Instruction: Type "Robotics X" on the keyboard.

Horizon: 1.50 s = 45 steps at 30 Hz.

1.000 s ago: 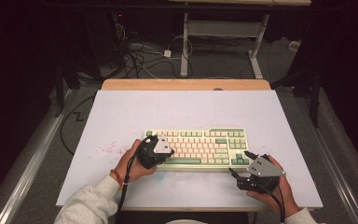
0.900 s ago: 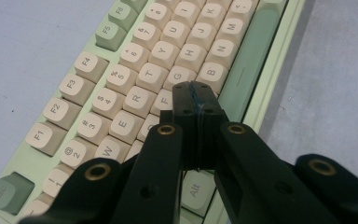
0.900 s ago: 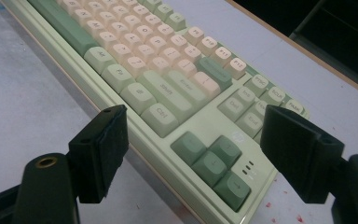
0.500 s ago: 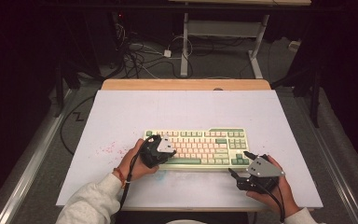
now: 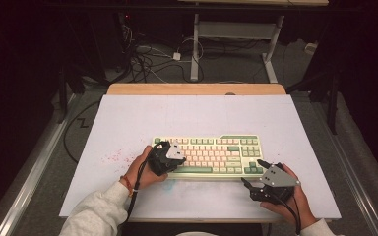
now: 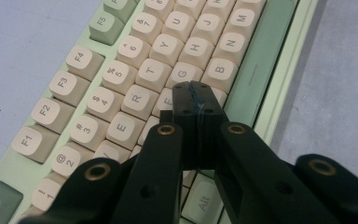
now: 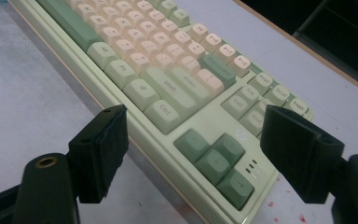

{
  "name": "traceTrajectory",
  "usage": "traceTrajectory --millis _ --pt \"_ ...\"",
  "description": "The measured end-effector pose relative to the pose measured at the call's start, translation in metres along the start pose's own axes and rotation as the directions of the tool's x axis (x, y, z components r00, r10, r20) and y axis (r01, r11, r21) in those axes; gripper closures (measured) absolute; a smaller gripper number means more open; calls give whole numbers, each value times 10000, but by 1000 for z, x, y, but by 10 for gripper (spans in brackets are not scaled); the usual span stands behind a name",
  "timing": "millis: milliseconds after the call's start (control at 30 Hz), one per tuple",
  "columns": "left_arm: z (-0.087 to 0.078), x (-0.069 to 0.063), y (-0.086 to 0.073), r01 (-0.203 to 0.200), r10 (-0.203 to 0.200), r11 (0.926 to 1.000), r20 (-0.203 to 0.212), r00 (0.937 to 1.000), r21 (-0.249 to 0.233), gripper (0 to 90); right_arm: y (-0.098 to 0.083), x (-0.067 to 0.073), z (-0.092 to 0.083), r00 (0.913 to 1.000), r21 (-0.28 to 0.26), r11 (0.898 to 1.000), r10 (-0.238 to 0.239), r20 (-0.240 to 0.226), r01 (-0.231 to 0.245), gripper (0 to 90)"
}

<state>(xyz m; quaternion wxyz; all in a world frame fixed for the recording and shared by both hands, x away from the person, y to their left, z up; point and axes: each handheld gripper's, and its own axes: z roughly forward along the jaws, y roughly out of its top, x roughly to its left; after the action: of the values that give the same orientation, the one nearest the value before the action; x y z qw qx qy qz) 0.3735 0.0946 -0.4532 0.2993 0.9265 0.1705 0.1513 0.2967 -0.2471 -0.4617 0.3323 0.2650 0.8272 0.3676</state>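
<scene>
Pale-green keyboard (image 5: 209,156): cream and green keys, lying flat on the white sheet a little toward 6 o'clock of its middle, long side running 9 to 3 o'clock.
White sheet (image 5: 128,123): covers the table; red specks at about 8 o'clock of the keyboard, near the left hand.
Wooden table edge (image 5: 197,89): a tan strip showing at 12 o'clock, beyond the sheet.
Left gripper (image 6: 193,95): jaws pressed together with nothing between them; the tips sit over the letter keys, just by the F and beside the G, B at 1 o'clock of them. Whether the tips touch a keycap I cannot tell.
Left gripper, from above (image 5: 166,157): over the keyboard's 9 o'clock end, held by the left hand (image 5: 140,171) in a light grey sleeve (image 5: 96,214).
Right gripper (image 7: 193,151): jaws spread wide and empty, the keyboard's arrow-key corner seen between them.
Right gripper, from above (image 5: 253,174): off the keyboard at its 5 o'clock corner, just beside the edge, held by the right hand (image 5: 293,204).
Floor beyond the table: dark, with tangled cables (image 5: 147,59) at 11 o'clock.
</scene>
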Motion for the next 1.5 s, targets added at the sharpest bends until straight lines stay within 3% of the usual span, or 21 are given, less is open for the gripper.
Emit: traceTrajectory --millis 433,900,1233,1500 --pt "3 2 -2 96 -96 9999 93 9999 97 875 0 0 1 10000 144 9999 -57 40 57 241" --pt "-9 1 -2 148 -170 9987 -453 9988 -486 840 1 2 1 9999 49 9999 -89 -62 90 241" --pt "-23 2 -8 138 -227 9944 -845 9962 -1045 770 2 1 1 10000 10 10000 -38 -29 38 240" --pt "-30 1 -14 29 -197 9919 -1309 9912 -1274 616 2 1 1 10000 21 10000 -13 -39 13 241"
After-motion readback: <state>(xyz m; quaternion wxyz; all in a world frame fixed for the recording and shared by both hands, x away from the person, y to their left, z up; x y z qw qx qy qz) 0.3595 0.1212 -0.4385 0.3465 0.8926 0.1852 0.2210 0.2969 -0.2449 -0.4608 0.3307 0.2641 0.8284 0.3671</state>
